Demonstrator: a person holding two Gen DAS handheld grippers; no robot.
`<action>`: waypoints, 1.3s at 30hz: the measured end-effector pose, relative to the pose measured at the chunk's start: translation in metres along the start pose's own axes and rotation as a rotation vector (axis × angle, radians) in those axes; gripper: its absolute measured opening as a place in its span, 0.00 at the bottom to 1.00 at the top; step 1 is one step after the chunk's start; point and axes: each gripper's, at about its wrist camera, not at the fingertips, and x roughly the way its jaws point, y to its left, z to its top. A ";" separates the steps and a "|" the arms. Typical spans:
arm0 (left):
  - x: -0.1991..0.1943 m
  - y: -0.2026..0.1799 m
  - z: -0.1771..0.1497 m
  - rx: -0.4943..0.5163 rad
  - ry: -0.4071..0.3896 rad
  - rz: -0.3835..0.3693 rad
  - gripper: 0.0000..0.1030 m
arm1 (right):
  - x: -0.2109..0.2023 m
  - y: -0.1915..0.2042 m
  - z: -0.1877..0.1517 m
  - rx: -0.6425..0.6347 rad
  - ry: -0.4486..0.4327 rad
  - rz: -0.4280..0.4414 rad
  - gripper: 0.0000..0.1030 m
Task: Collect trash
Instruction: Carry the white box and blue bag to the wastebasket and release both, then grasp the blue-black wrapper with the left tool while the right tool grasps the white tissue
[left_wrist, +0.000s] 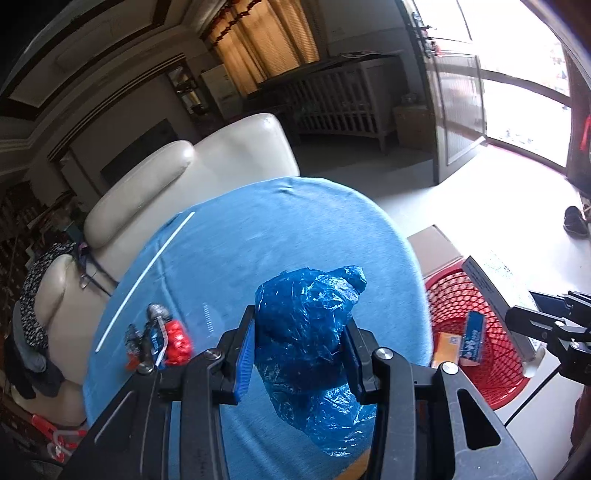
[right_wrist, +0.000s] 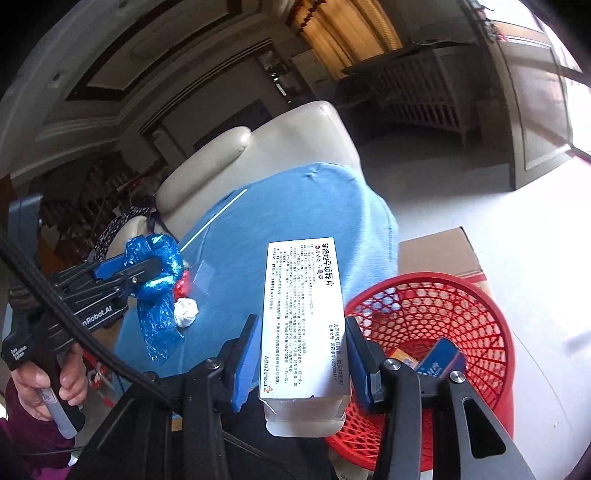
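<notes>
the left gripper (left_wrist: 300, 354) clamps a crumpled blue plastic bag (left_wrist: 310, 332) over the near part of the blue-covered counter (left_wrist: 258, 236), the bag's tail hanging below its pads. the right gripper (right_wrist: 301, 363) grips a white medicine box (right_wrist: 303, 317) upright at the counter's right edge, beside the red basket (right_wrist: 491, 332) on the floor. the basket's mouth is open, with a few small boxes inside. left on the counter lie a white straw (left_wrist: 144, 273), a white paper wad (right_wrist: 185, 312) and red wrappers (left_wrist: 177, 341). open floor stretches to the far right.
</notes>
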 end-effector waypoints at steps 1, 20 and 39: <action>0.001 -0.004 0.002 0.004 -0.001 -0.014 0.42 | -0.002 -0.004 0.000 0.010 -0.003 -0.006 0.46; 0.045 -0.044 0.017 -0.055 0.106 -0.456 0.62 | -0.018 -0.087 0.001 0.304 -0.014 -0.004 0.66; 0.041 0.207 -0.150 -0.462 0.211 0.028 0.63 | 0.090 0.045 0.018 0.044 0.196 0.114 0.66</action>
